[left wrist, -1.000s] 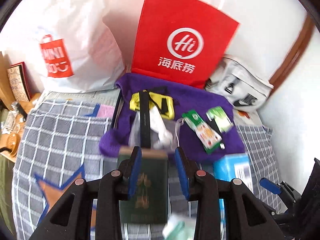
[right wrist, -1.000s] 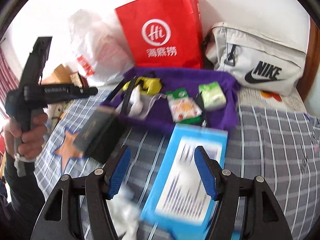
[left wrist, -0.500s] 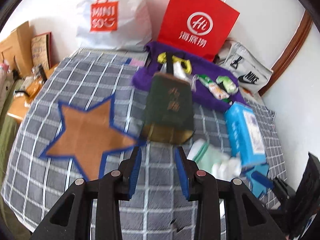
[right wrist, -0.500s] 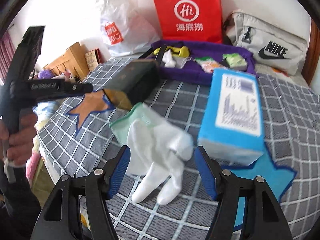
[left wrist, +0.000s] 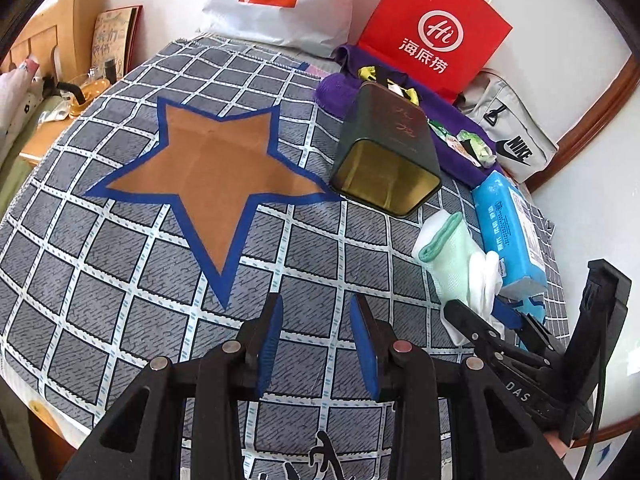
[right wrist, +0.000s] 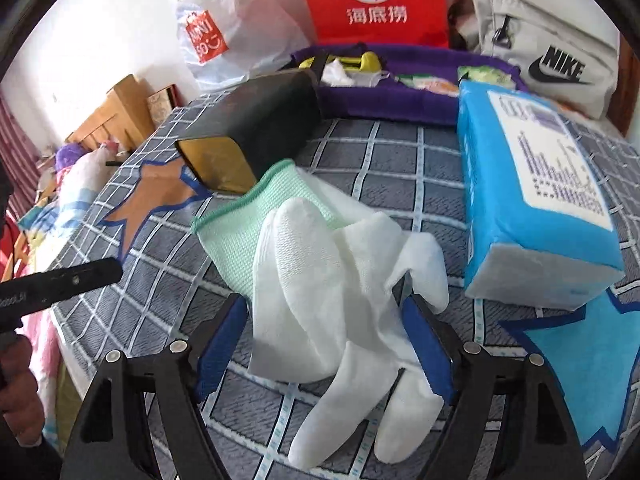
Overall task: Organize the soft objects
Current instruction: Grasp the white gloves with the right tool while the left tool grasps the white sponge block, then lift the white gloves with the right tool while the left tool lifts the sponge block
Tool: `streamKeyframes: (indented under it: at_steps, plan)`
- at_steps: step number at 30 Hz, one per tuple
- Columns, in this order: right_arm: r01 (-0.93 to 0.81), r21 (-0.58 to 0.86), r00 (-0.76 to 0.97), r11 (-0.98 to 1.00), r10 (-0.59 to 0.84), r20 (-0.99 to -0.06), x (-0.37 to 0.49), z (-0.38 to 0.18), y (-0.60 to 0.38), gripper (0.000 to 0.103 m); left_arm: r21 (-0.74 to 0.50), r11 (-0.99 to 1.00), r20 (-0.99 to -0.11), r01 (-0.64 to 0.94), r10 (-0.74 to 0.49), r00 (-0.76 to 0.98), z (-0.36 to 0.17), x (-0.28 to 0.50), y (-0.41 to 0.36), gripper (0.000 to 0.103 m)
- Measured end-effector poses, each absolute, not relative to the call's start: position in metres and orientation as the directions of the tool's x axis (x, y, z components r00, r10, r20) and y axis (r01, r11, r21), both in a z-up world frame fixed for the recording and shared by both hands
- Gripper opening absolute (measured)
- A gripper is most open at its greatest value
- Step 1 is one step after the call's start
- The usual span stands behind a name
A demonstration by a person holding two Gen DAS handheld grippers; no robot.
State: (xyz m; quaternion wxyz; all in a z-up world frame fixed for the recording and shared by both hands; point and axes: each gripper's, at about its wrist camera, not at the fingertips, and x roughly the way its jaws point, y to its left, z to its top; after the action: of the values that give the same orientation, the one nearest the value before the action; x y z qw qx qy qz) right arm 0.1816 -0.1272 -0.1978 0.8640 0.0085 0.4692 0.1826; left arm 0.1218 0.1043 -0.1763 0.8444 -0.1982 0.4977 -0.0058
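While white glove (right wrist: 340, 280) lies flat on checked bedspread (right wrist: 384, 152), fingers pointed toward camera, green cuff toward dark tin (right wrist: 256, 128), long axis running cuff to fingertips, right gripper (right wrist: 324, 344) is held wide open, pads straddling glove fingers, nothing clamped. Left gripper (left wrist: 316, 344) is seen part-open, empty, over bedspread. Blue tissue pack (right wrist: 532, 188) rests just beside glove.
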Motion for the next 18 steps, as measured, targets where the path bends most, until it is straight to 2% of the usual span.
streamKeyframes:
  at_steps: [1,2,3,4,6,9,12,18]
  plan:
    - [-0.307,0.18,0.493,0.935,0.318,-0.81,0.181,-0.199,-0.126,0.079,-0.341,0.922,-0.838,-0.185,-0.209,0.504,-0.176,0.123,0.103,0.033]
    - [-0.306,0.17,0.499,0.937,0.31,-0.81,0.181,-0.199,-0.125,0.074,-0.34,0.923,-0.837,-0.18,-0.21,0.505,-0.176,0.123,0.102,0.033]
    - [-0.31,0.158,0.507,0.937,0.304,-0.807,0.179,-0.199,-0.126,0.062,-0.338,0.925,-0.837,-0.172,-0.212,0.505,-0.176,0.124,0.1,0.033]
    - [-0.315,0.152,0.507,0.937,0.302,-0.807,0.178,-0.199,-0.126,0.056,-0.336,0.928,-0.836,-0.164,-0.213,0.506,-0.175,0.125,0.097,0.033]
    - [-0.333,0.143,0.503,0.932,0.304,-0.809,0.173,-0.198,-0.129,0.037,-0.331,0.932,-0.834,-0.145,-0.218,0.507,-0.175,0.127,0.09,0.033]
    - [-0.36,0.21,0.463,0.909,0.369,-0.806,0.163,-0.194,-0.141,0.023,-0.324,0.938,-0.835,-0.126,-0.222,0.503,-0.175,0.132,0.08,0.033]
    - [-0.383,0.236,0.454,0.893,0.404,-0.794,0.148,-0.189,-0.148,0.021,-0.321,0.943,-0.834,-0.09,-0.236,0.499,-0.175,0.137,0.064,0.05]
    - [-0.41,0.225,0.488,0.884,0.421,-0.764,0.117,-0.178,-0.174,0.021,-0.32,0.947,-0.822,-0.008,-0.273,0.499,-0.17,0.149,0.033,0.054]
